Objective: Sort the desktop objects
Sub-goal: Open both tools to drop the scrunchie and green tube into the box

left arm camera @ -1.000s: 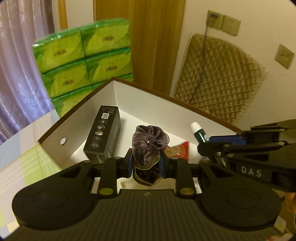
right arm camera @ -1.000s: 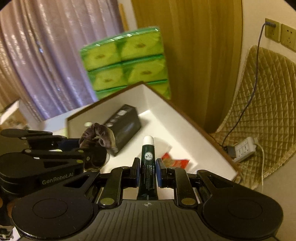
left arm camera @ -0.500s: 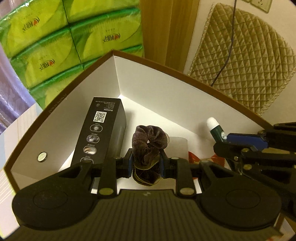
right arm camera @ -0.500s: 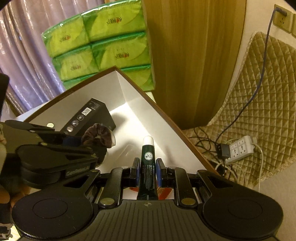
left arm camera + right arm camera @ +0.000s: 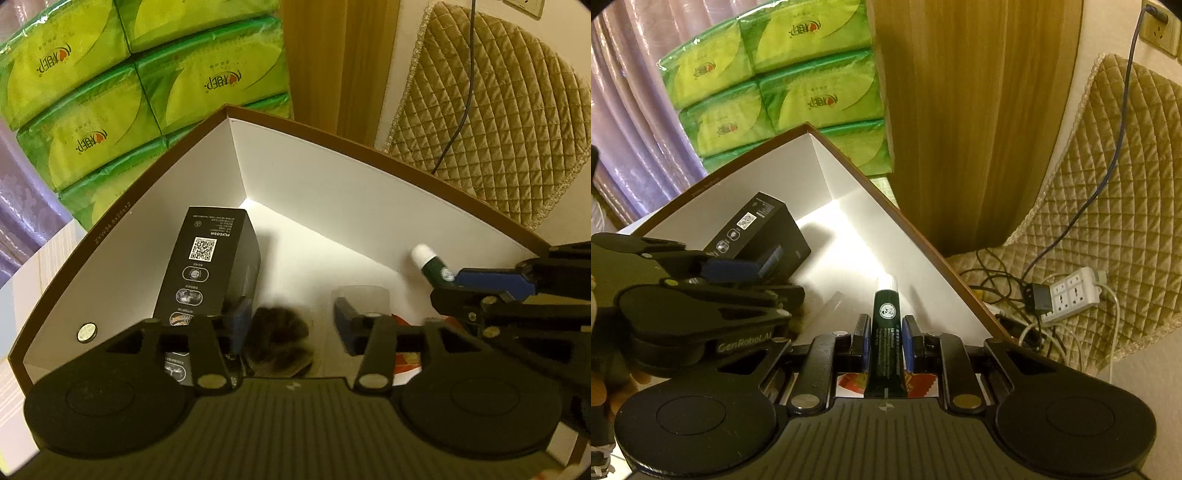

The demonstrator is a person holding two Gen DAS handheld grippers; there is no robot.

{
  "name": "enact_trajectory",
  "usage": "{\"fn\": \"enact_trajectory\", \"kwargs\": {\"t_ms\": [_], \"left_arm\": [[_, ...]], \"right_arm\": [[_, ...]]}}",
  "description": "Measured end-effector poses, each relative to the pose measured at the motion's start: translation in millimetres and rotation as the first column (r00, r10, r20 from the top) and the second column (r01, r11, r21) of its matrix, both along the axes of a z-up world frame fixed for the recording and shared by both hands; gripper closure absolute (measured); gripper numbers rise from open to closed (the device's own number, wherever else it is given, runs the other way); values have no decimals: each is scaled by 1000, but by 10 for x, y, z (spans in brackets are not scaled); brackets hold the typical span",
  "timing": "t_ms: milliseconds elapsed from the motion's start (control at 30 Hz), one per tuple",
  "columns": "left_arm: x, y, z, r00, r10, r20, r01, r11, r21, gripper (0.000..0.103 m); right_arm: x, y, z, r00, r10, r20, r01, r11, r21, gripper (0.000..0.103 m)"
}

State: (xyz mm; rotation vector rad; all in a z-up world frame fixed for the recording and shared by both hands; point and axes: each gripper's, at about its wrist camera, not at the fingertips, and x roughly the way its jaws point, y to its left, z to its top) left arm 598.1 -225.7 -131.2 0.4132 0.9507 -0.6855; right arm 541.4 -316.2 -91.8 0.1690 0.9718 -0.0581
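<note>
Here, line by line, is what we see.
Left tool [image 5: 291, 326]: fingers spread wide, gripping nothing; it hangs over the open box [image 5: 314, 166].
Hair tie [image 5: 277, 339]: dark, fuzzy and blurred, between the spread fingers and touching neither; we cannot tell whether it rests on the box floor.
Right tool [image 5: 884, 345]: clamped on a dark green tube [image 5: 886, 339] with a white cap, held upright above the box's right side.
Tube writing: a round white emblem and small white print; we cannot read the words.
Black carton [image 5: 210, 266]: lying in the box beside the left wall; it carries a QR code, a row of oval icons and small lettering we cannot make out.
Box rim: brown, stamped "ZYW94" plus figures too small to read.
Red packet [image 5: 923, 382]: on the box floor under the right tool, mostly hidden.
Left tool's body, in the right wrist view: marked "GenRobot.AI".
Green tissue packs [image 5: 812, 74]: stacked behind the box, with a logo we cannot read.
Power strip [image 5: 1075, 291]: white, on the floor by a quilted cushion [image 5: 1126, 184].
</note>
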Motion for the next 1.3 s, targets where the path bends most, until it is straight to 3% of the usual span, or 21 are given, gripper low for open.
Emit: {"fn": "enact_trajectory", "kwargs": {"t_ms": [67, 233, 433, 733, 800, 867, 1000, 1033, 1167, 1300], "left_arm": [[-14, 24, 23, 1000, -1, 7, 1, 1000, -6, 44], [-31, 59, 92, 1000, 0, -5, 0, 1000, -20, 38], [-60, 114, 202, 1000, 8, 5, -8, 999, -39, 23], [-163, 244, 314, 1000, 5, 14, -4, 999, -48, 21], [-193, 275, 337, 1000, -2, 21, 3, 999, -46, 20], [-225, 309, 365, 999, -5, 33, 6, 999, -44, 18], [-267, 396, 431, 999, 1, 48, 1, 999, -47, 17], [-280, 421, 448, 999, 1, 51, 1, 999, -48, 17], [-375, 515, 520, 996, 2, 93, 2, 999, -42, 7], [-497, 617, 585, 989, 4, 148, 1, 999, -33, 5]], "right_arm": [[2, 0, -6, 1000, 0, -2, 0, 1000, -1, 89], [0, 3, -22, 1000, 1, 0, -1, 1000, -10, 89], [-41, -40, -9, 1000, -9, 5, 9, 1000, -7, 88], [-186, -13, 99, 1000, 9, 18, -10, 1000, 26, 87], [-230, -4, 117, 1000, 12, 19, -13, 999, 39, 82], [-287, 6, 147, 1000, 10, 29, -11, 999, 44, 62], [-409, 28, 220, 999, 14, 53, -16, 999, 35, 42], [-444, 35, 239, 998, 15, 56, -17, 999, 40, 32], [-599, 84, 324, 996, 29, 80, -32, 999, 43, 6], [-738, 155, 392, 996, 35, 86, -39, 998, 44, 2]]}}
